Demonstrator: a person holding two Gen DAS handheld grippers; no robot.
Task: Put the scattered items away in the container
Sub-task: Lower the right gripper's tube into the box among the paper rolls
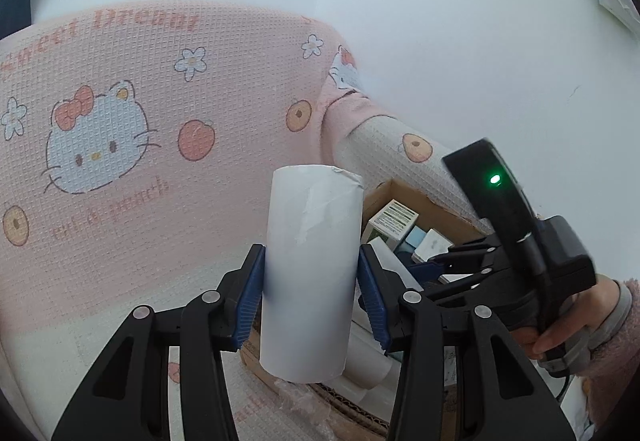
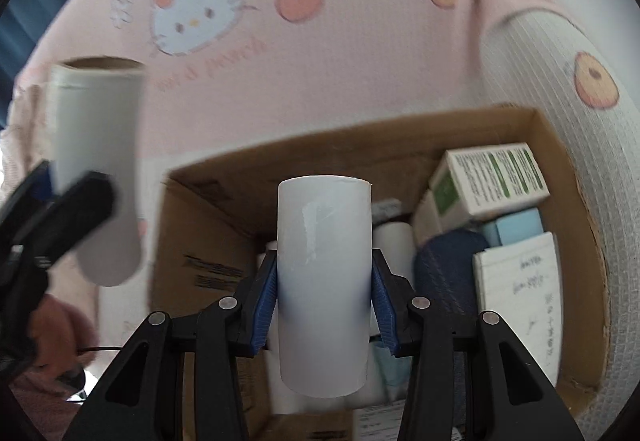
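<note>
Left tool point(image 1: 311, 297) clamped on a white roll point(image 1: 312, 269); right tool point(image 2: 325, 299) clamped on a second roll point(image 2: 324, 281) above the open cardboard box point(image 2: 224, 177).

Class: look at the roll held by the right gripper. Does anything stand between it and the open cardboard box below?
Nothing visible does. The right gripper holds its white roll over the cardboard box, whose top is open.

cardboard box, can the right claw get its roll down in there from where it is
Probably yes: the right claw, shut on its white roll, hangs over the open cardboard box, above other rolls already lying inside.
</note>
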